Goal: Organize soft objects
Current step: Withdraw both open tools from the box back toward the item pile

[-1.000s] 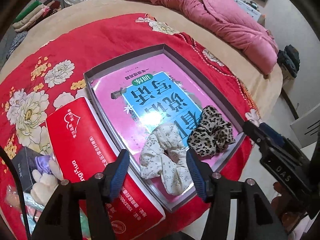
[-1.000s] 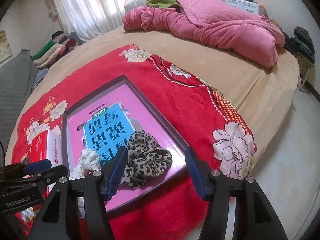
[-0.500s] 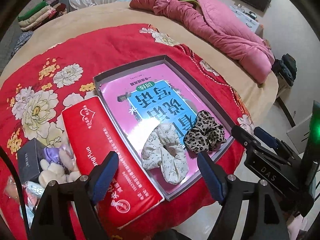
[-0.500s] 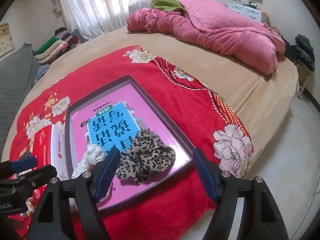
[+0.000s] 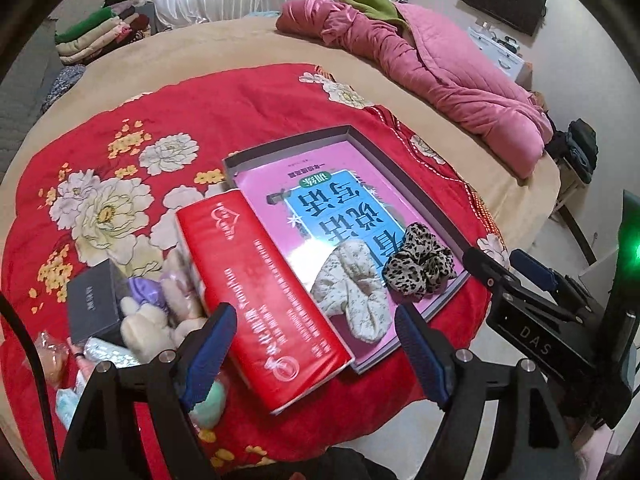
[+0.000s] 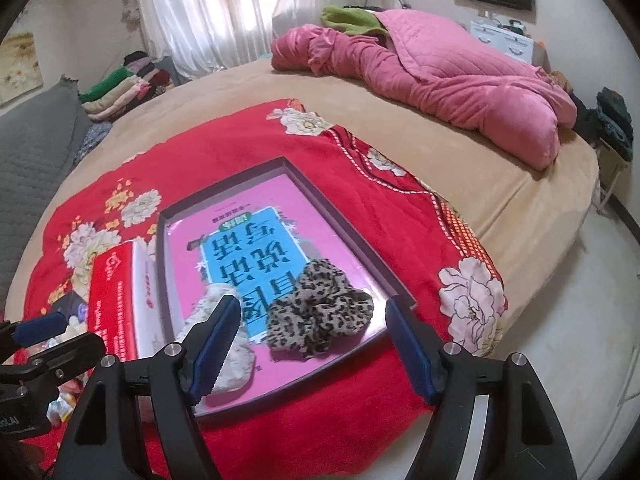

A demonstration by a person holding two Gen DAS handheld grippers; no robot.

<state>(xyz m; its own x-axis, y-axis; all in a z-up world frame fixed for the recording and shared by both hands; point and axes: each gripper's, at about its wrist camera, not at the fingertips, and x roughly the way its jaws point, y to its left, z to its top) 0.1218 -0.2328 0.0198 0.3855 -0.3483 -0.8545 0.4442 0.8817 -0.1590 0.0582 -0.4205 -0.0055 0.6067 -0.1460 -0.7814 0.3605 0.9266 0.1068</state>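
A cream floral scrunchie (image 5: 352, 288) and a leopard-print scrunchie (image 5: 420, 260) lie side by side at the near end of a shallow grey tray (image 5: 404, 176) lined with a pink and blue sheet. Both show in the right wrist view, cream (image 6: 232, 360) and leopard (image 6: 320, 316). My left gripper (image 5: 316, 352) is open and empty, above the tray's near edge. My right gripper (image 6: 312, 344) is open and empty, just short of the leopard scrunchie. A pile of soft items (image 5: 152, 312), cream plush and purple fabric, lies left of the tray.
A long red packet (image 5: 256, 288) lies along the tray's left side. A dark small box (image 5: 92, 304) sits by the soft pile. All rest on a red floral blanket (image 5: 240, 112) on a tan bed. A pink quilt (image 6: 440, 72) lies at the far side. Folded clothes (image 6: 120, 88) are stacked far left.
Both grippers have pulled back and up from the tray and their jaws have spread wider. The two scrunchies have stayed in place in the tray.
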